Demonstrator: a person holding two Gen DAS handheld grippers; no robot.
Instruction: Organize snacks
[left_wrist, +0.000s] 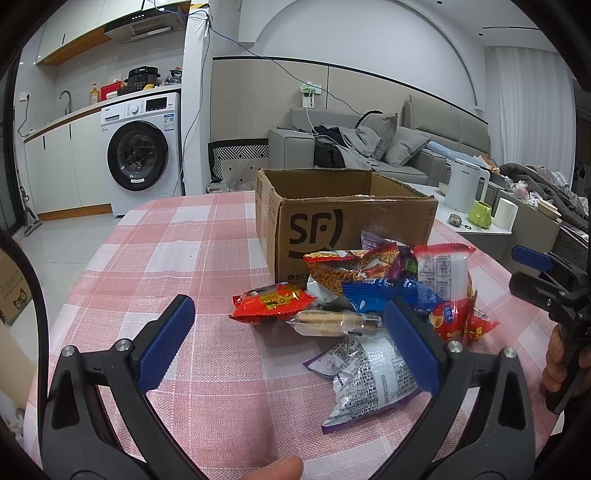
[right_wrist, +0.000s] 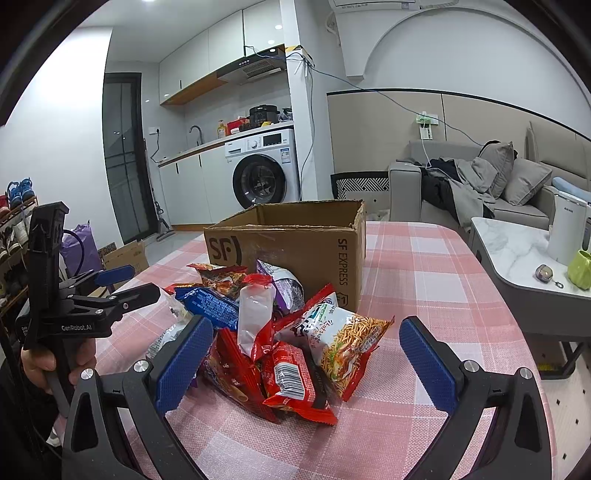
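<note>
A heap of snack packets (left_wrist: 373, 295) lies on the pink checked tablecloth (left_wrist: 177, 236) in front of an open cardboard SF box (left_wrist: 332, 218). My left gripper (left_wrist: 291, 328) is open, low over the cloth, with a red packet (left_wrist: 271, 301) and a clear biscuit pack (left_wrist: 332, 321) between its pads. In the right wrist view my right gripper (right_wrist: 306, 347) is open around the near side of the heap (right_wrist: 280, 332), with a red packet (right_wrist: 291, 380) and a noodle-snack packet (right_wrist: 347, 339) between its pads. The box (right_wrist: 295, 243) stands behind the heap.
My right gripper shows at the right edge of the left wrist view (left_wrist: 546, 277), and my left gripper at the left of the right wrist view (right_wrist: 96, 295). A marble side table (right_wrist: 517, 258) with a white kettle (right_wrist: 565, 232) and green cup (right_wrist: 581, 269) stands to the right.
</note>
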